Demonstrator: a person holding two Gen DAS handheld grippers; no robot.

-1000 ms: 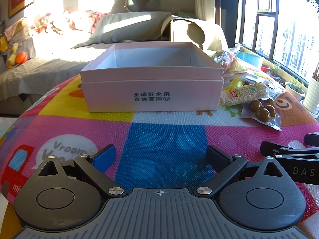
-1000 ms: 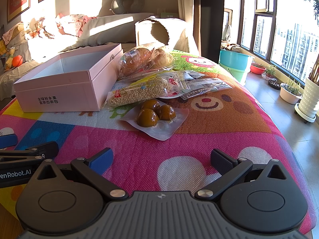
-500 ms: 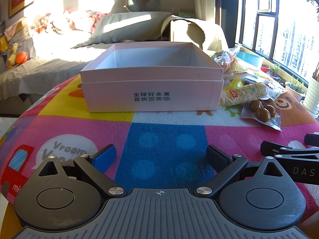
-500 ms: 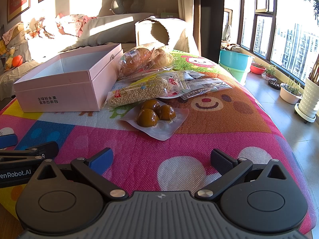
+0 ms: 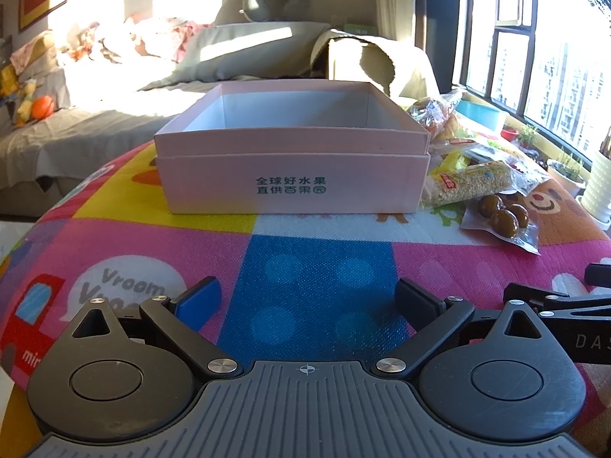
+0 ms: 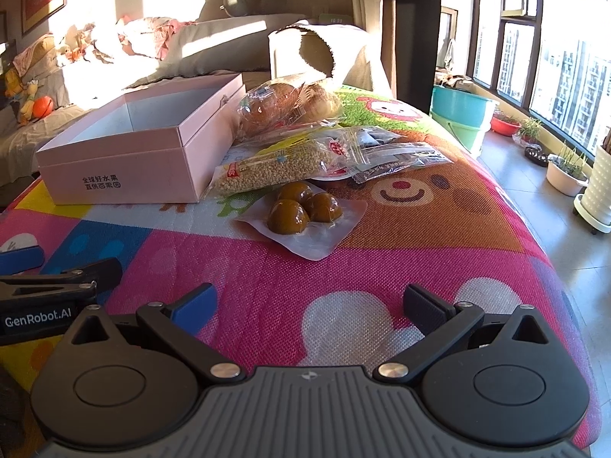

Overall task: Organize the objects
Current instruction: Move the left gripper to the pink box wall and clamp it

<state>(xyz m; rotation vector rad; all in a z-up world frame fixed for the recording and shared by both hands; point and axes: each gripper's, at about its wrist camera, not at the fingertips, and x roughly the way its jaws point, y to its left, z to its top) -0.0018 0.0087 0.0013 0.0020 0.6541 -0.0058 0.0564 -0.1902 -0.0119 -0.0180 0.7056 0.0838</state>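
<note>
An open, empty pink box [image 5: 294, 175] stands on the colourful mat [image 5: 317, 267], straight ahead of my left gripper [image 5: 307, 299], which is open and empty, low over the mat. In the right wrist view the box [image 6: 145, 160] is at the far left. Beside it lie a grain packet [image 6: 278, 166], a sealed pack of brown round pieces [image 6: 301, 210], a bag of buns [image 6: 290, 105] and dark flat packets [image 6: 389, 152]. My right gripper [image 6: 309, 303] is open and empty, short of the brown pack. The grain packet [image 5: 473, 183] and brown pack [image 5: 504, 217] also show in the left wrist view.
The mat's right edge drops to the floor, where a teal tub [image 6: 458, 114] and plant pots [image 6: 565, 171] stand by the window. A sofa with cushions [image 5: 95, 114] lies behind the box. The left gripper's fingers [image 6: 61, 274] reach into the right wrist view.
</note>
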